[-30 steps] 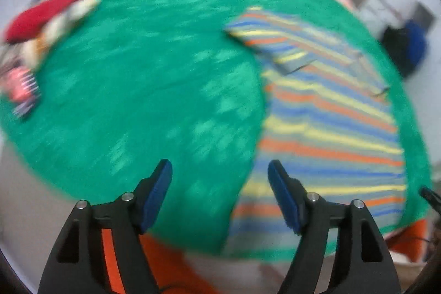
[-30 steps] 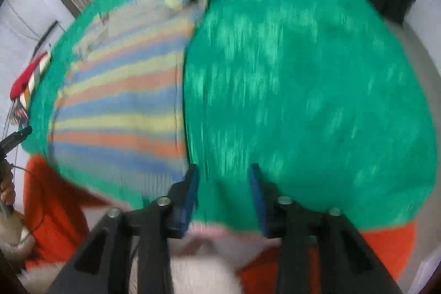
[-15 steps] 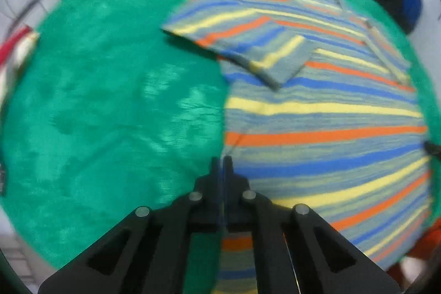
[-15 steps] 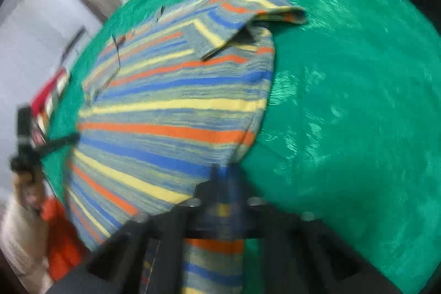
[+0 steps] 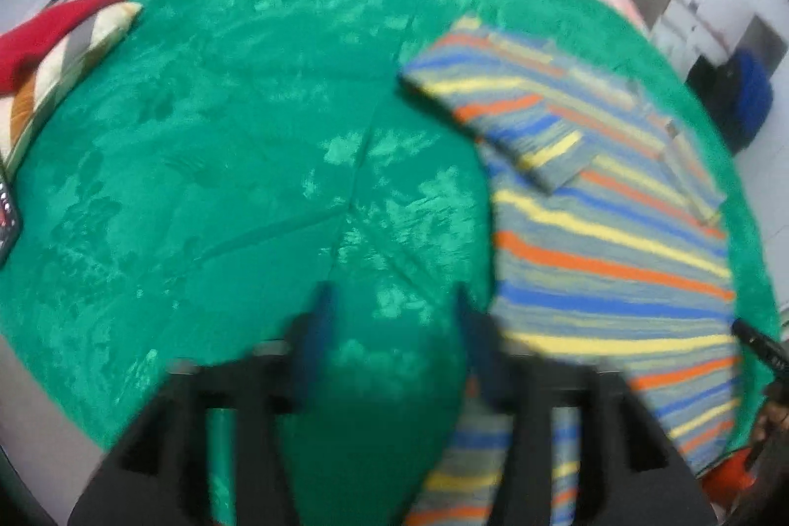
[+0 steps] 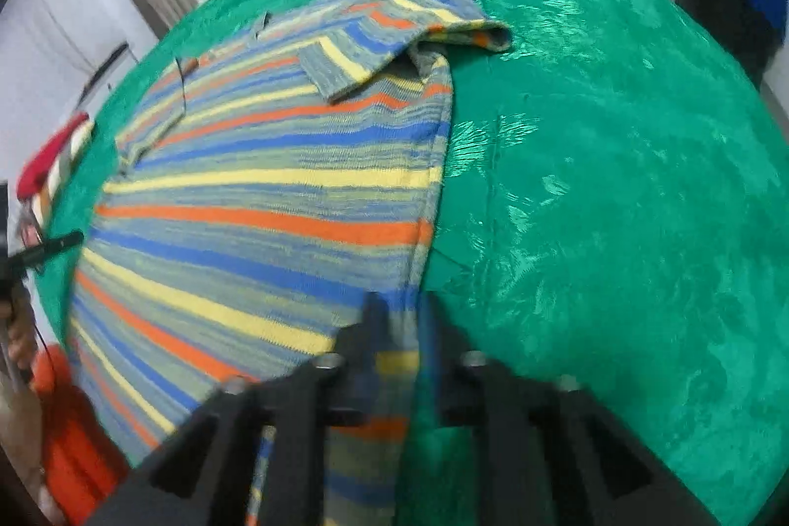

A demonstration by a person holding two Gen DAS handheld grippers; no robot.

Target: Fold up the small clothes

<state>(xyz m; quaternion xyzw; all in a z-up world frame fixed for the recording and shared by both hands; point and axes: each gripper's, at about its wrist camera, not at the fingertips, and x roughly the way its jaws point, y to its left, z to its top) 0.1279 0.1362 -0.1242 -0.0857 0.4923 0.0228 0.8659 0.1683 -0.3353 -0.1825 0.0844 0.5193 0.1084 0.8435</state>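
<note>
Pinching shirt [image 6: 276, 191] hem corner with my right gripper [image 6: 399, 319], jaws clenched on cloth at blanket [image 6: 616, 191] near edge. Left gripper [image 5: 389, 329] released, spread over bare blanket, shirt just right; stripes run across.

My left gripper [image 5: 394, 329] reopened, off striped shirt [image 5: 606, 240] edge, over green blanket [image 5: 222, 181]. My right gripper [image 6: 399, 324] parted slightly, shirt hem between fingers.

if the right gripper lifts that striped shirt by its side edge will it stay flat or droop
Probably droop: the striped shirt is thin knit, and its sleeve already lies folded over, limp. It looks light, so the right gripper, fingers straddling the edge, should lift it easily. The plush green blanket may drag it slightly.
</note>
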